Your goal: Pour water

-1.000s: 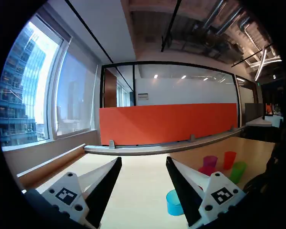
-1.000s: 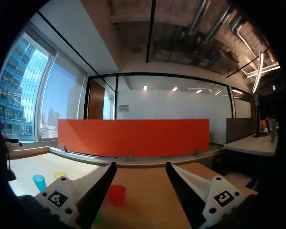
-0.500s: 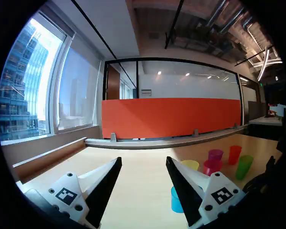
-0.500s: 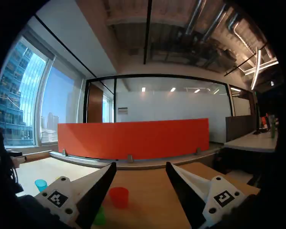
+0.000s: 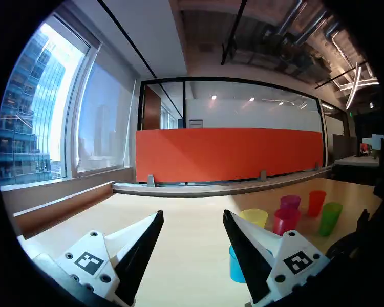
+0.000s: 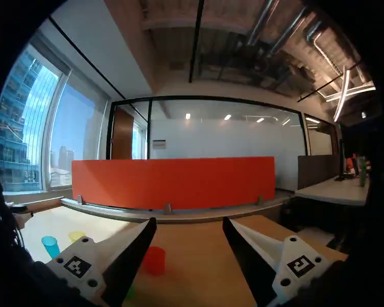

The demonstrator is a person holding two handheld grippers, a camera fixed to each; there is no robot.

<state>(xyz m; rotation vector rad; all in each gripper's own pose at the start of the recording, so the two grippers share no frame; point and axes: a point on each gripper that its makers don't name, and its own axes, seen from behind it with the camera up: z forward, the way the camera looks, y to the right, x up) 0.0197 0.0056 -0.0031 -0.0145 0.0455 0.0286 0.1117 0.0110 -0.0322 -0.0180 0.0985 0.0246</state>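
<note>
My left gripper (image 5: 192, 217) is open, with nothing between its fingers, above a pale wooden table (image 5: 192, 245). To its right stand plastic cups: a blue cup (image 5: 235, 264) partly behind the right finger, a yellow cup (image 5: 254, 217), a pink cup (image 5: 283, 222), a purple cup (image 5: 290, 201), a red cup (image 5: 316, 202) and a green cup (image 5: 329, 218). My right gripper (image 6: 188, 226) is also open and holds nothing. In the right gripper view the red cup (image 6: 154, 260) sits just beside the left finger, with the blue cup (image 6: 51, 246) and yellow cup (image 6: 76, 236) farther left.
An orange partition (image 5: 228, 153) runs along the table's far edge. Big windows (image 5: 33, 128) line the left side. Another desk (image 6: 335, 190) stands at the right, beyond a gap.
The left gripper's view has tipped downward a little and shifted, so the yellow cup came out from behind the finger and more tabletop shows. The right gripper drifted slightly; both stay open.
</note>
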